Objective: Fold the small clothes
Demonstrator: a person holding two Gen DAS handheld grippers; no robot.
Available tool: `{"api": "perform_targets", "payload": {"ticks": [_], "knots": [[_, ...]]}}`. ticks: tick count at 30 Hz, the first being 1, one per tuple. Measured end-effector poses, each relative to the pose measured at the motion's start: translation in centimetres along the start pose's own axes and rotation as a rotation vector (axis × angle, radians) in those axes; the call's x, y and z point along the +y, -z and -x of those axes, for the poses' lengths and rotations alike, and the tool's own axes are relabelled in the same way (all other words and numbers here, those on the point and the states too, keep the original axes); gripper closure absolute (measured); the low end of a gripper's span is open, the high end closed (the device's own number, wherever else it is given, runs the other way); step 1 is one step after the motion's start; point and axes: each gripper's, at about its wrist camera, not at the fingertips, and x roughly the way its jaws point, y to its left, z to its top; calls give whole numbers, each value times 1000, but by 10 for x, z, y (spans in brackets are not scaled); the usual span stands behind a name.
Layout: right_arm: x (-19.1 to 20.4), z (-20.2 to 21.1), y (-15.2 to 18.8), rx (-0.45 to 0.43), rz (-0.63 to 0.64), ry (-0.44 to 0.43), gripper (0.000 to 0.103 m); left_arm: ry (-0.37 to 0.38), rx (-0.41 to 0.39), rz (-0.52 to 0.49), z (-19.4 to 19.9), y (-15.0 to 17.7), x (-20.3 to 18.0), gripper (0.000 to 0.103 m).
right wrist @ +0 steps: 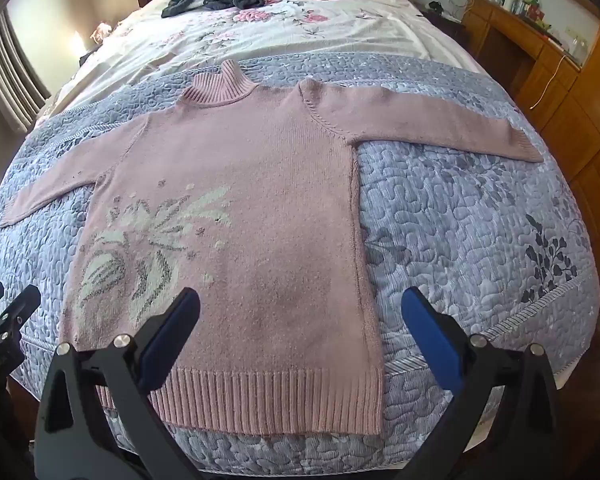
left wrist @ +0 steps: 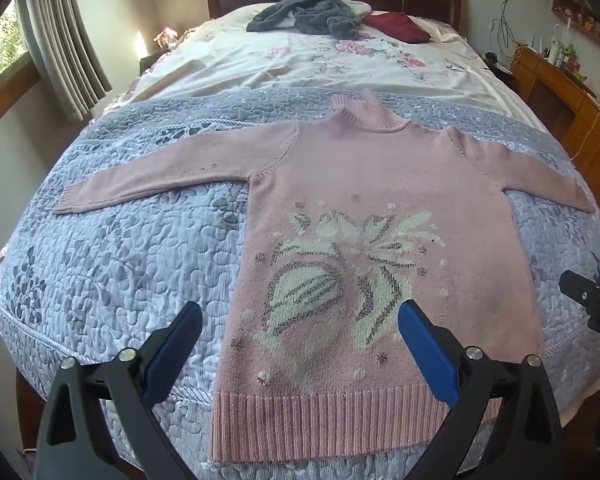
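And there it was: the pink knitted turtleneck sweater with a white flower motif (left wrist: pixel 364 248) lay flat, sleeves out, on the grey-blue quilted bedspread (left wrist: pixel 120 264). The left gripper (left wrist: pixel 300 344) hung over the ribbed hem, fingers spread wide, holding nothing; the right gripper (right wrist: pixel 300 332) did likewise, empty.

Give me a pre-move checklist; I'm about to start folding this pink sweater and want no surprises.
1. Pink sweater lies flat, front up: ok.
2. Both sleeves spread out, left sleeve, right sleeve: ok.
3. Left tool open, holding nothing: ok.
4. Right tool open, holding nothing: ok.
5. Ribbed hem unfolded near the bed edge: ok.
6. Grey clothes and red garment far from the sweater: ok.
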Motion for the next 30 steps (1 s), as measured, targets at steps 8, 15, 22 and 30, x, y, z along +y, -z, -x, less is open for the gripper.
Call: {"api": "perform_targets", "payload": {"ticks": [8,15,22,30], "knots": [[4,-2,6,2,-1,-2,3,-7,1,-5,-2,1,0,4],[1,-4,2,2,0,0,3,-13,-1,-8,-3,1,1,4],[2,-6,3,2,1,5,3,-14,-2,-10,-3,0,1,4],[0,-9,0,-6,20,33,3,-20,-4,-9,-4,0,3,4]]}}
